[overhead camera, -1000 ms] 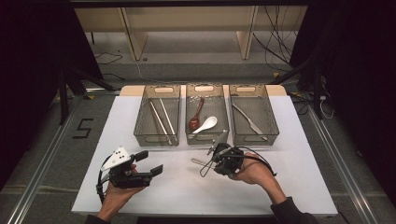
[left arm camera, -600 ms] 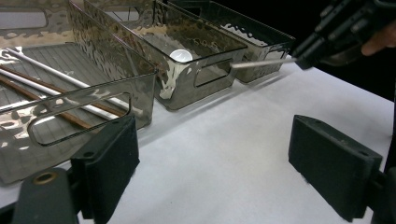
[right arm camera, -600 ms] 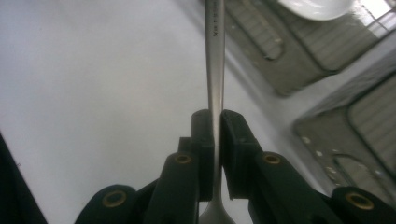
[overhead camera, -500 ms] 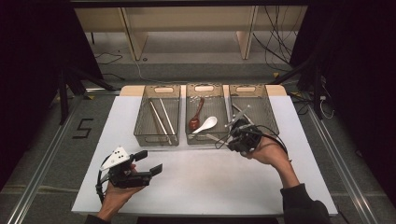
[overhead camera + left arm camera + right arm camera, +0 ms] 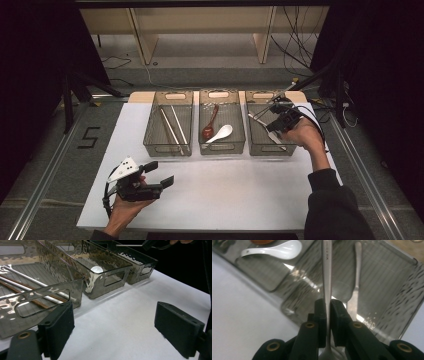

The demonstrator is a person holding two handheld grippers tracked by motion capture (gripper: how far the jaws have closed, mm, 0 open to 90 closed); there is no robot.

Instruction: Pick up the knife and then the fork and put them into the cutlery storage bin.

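The right gripper (image 5: 328,315) is clamped on a fork (image 5: 326,270), handle pointing straight ahead, the bin (image 5: 402,315) directly below.

The right claw (image 5: 328,312) clamps a slim silver metal utensil handle (image 5: 327,270) between its black pads, above a smoky transparent plastic bin (image 5: 387,315) where a silver metal fork (image 5: 355,290) lies. A white ceramic spoon (image 5: 274,251) lies in the neighbouring bin, by the white tabletop (image 5: 242,315).

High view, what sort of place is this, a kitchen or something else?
Likely a lab or recording studio, not a kitchen: a white table with three clear sorting bins, dark curtains around it, loose cables on the floor, and a taped number five beside the table.
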